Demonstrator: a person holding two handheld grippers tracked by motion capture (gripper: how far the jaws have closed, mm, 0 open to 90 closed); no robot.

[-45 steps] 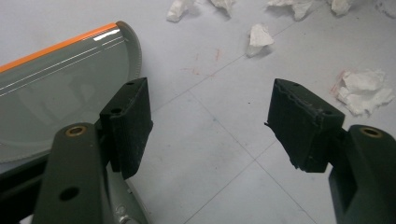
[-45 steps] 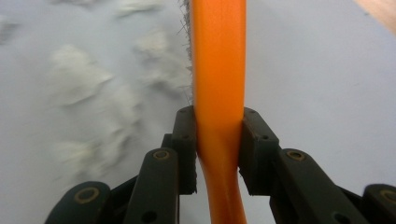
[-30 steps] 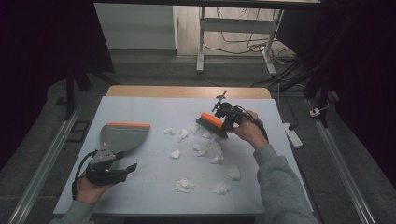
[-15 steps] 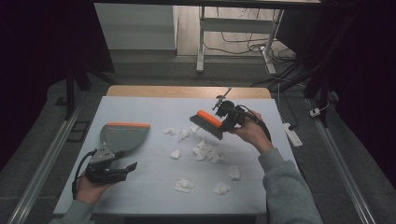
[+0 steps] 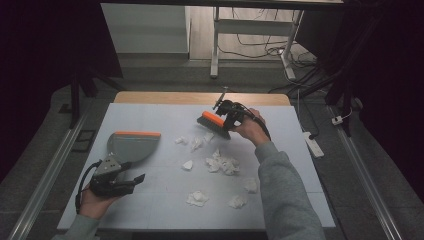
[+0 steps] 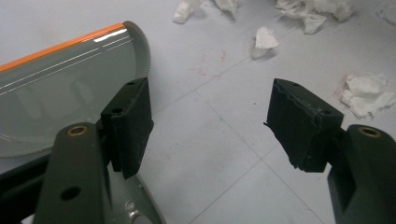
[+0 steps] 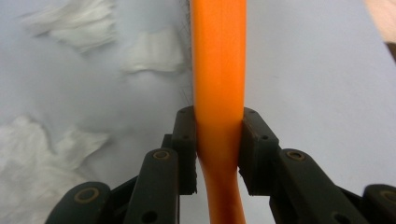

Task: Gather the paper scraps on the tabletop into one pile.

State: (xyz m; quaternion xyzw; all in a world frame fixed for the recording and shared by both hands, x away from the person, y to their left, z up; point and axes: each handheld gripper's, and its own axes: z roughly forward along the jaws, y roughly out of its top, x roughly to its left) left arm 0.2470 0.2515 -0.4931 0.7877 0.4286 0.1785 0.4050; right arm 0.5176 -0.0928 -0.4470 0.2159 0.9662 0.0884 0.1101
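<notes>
The brush [image 7: 219, 70] runs off the top and bottom edges of the right gripper view, so its bristles barely show there. In the high view the right gripper [image 5: 231, 116] is half covered by the hand, and its jaws are too small to read. The dustpan [image 6: 60, 93] is cut by the left edge of the left gripper view, its handle hidden behind the near jaw. The paper scraps [image 6: 299, 14] along the top edge are cropped.
</notes>
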